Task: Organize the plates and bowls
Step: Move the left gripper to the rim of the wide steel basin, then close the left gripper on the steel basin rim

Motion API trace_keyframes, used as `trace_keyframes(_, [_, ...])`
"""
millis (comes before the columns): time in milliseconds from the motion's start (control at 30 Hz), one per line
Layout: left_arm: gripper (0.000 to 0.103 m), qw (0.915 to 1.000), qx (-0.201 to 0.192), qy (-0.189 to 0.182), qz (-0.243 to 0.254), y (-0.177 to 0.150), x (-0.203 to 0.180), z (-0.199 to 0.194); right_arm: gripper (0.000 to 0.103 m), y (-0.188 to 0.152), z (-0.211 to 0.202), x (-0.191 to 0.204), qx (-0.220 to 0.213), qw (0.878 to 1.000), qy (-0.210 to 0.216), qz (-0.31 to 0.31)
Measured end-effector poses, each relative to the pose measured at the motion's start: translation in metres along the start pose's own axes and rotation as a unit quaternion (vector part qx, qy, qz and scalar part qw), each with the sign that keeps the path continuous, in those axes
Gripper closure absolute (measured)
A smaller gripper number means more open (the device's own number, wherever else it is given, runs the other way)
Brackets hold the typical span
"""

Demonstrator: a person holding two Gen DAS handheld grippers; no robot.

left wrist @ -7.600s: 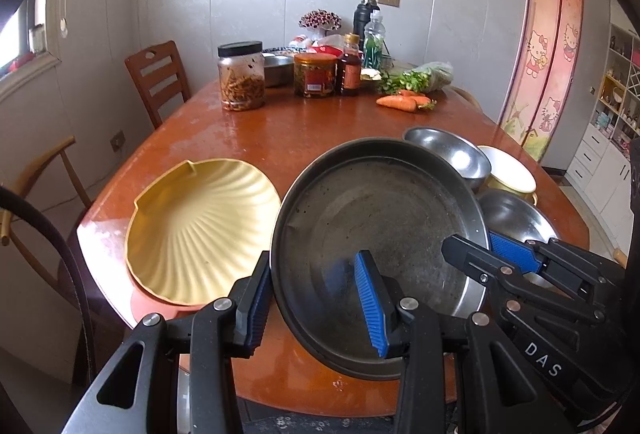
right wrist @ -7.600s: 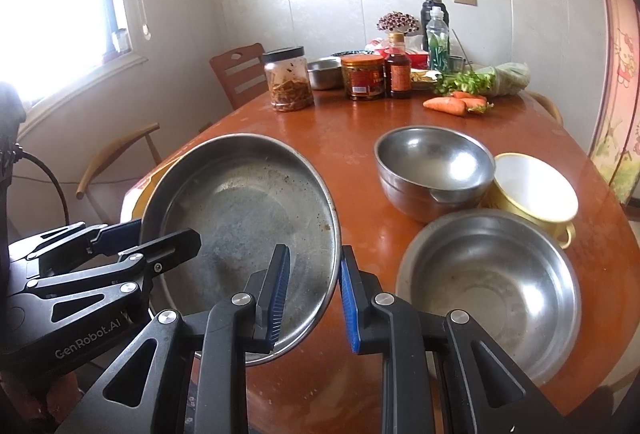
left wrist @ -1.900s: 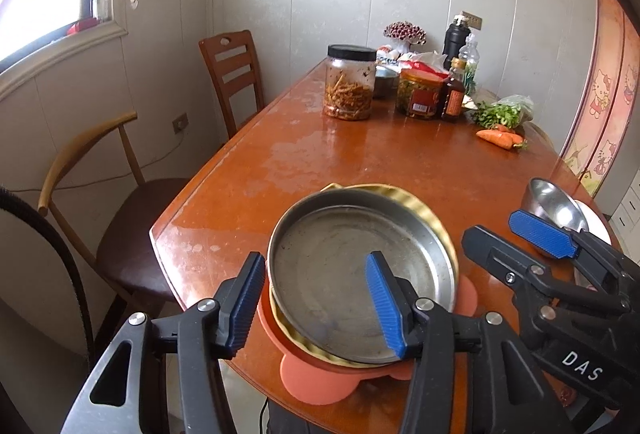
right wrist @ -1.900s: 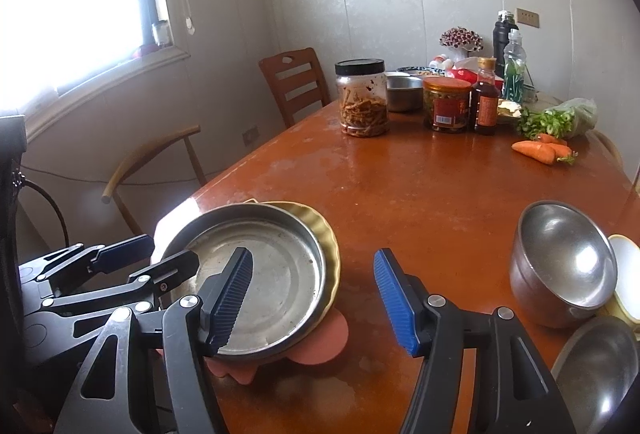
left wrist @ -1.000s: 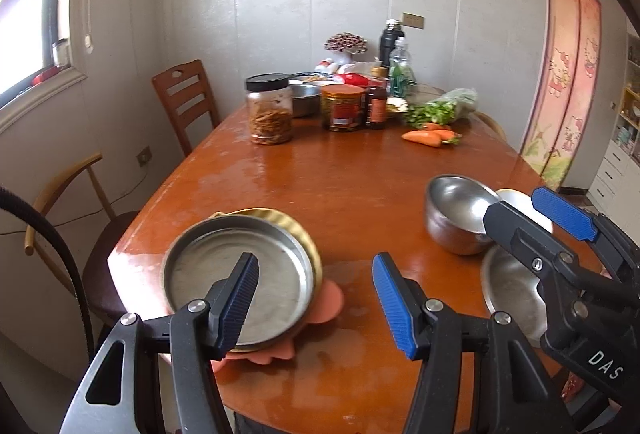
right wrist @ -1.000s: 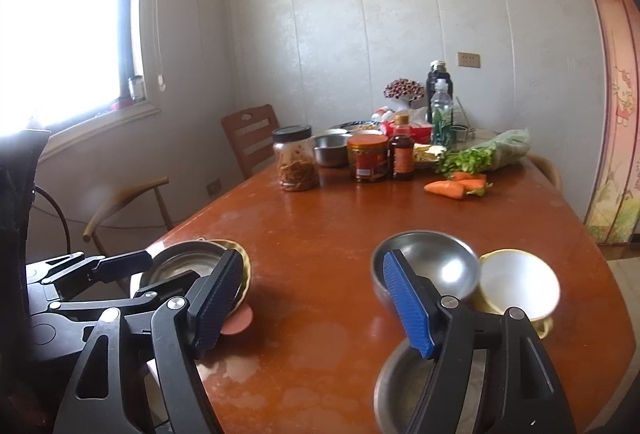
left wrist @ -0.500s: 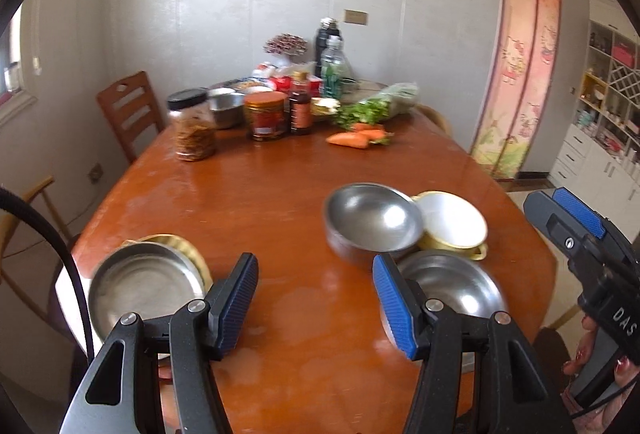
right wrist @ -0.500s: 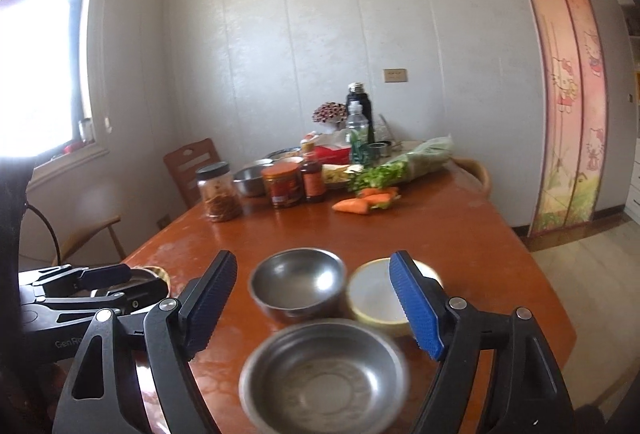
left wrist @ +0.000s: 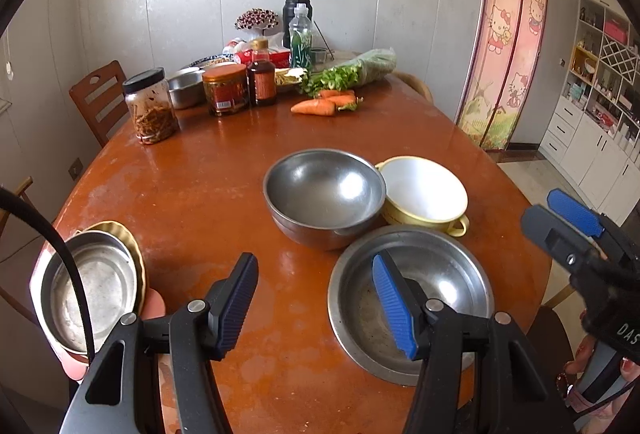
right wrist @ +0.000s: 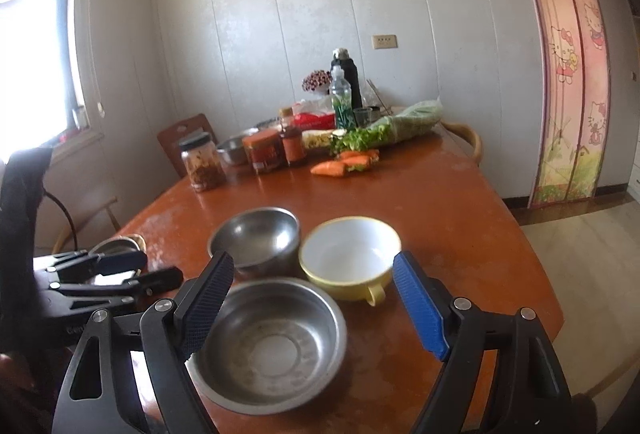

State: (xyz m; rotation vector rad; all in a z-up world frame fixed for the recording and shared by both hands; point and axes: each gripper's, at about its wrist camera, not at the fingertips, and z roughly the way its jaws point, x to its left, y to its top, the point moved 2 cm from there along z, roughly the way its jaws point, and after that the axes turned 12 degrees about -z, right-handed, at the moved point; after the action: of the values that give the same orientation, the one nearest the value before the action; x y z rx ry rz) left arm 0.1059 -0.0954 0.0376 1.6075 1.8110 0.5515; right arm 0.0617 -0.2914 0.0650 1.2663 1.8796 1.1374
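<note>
**Now the plates are stacked and the bowls are next**

Now both sets of tongs have swung off the steel plate (left wrist: 90, 292), left nested on the gold plate (left wrist: 134, 254) at lower left. The left tongs (left wrist: 316, 300) and right tongs (right wrist: 312, 308) hang apart, empty, over the wide steel bowl (left wrist: 412, 298), deep steel bowl (left wrist: 324, 194) and yellow bowl (left wrist: 424, 194) on the counter (left wrist: 200, 186). "DAS" reads at right; jar labels are illegible.

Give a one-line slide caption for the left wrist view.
Open left gripper above a table with three bowls.
</note>
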Motion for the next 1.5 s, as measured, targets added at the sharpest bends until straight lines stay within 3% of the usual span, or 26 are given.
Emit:
trace_keyframes(333, [0.044, 0.9996, 0.028, 0.002, 0.009, -0.017, -0.004, 0.019, 0.020, -0.033, 0.025, -0.012, 0.066, 0.998, -0.015, 0.016])
trace_keyframes(600, [0.044, 0.9989, 0.047, -0.002, 0.010, -0.027, -0.004, 0.031, 0.020, -0.051, 0.049, 0.000, 0.106, 0.994, 0.006, 0.000])
trace_keyframes(733, [0.038, 0.9985, 0.053, 0.000, 0.014, -0.031, -0.007, 0.037, 0.020, -0.057, 0.056, -0.001, 0.111, 0.994, 0.010, 0.004])
trace_keyframes(1000, [0.037, 0.9981, 0.059, 0.001, 0.020, -0.035, -0.010, 0.046, 0.020, -0.062, 0.066, -0.002, 0.102, 0.994, 0.024, 0.022])
trace_keyframes(1067, [0.036, 0.9979, 0.060, 0.003, 0.023, -0.035, -0.011, 0.048, 0.026, -0.063, 0.066, -0.003, 0.096, 0.995, 0.025, 0.024])
trace_keyframes(1200, [0.033, 0.9974, 0.067, 0.002, 0.025, -0.037, -0.014, 0.054, 0.053, -0.065, 0.071, -0.003, 0.100, 0.995, 0.022, 0.021])
trace_keyframes(1333, [0.033, 0.9959, 0.088, 0.002, 0.022, -0.041, -0.015, 0.062, 0.070, -0.065, 0.073, -0.004, 0.098, 0.995, 0.024, 0.020])
trace_keyframes(1500, [0.036, 0.9955, 0.094, 0.002, 0.013, -0.043, -0.013, 0.069, 0.077, -0.065, 0.073, 0.001, 0.100, 0.995, 0.028, 0.010])
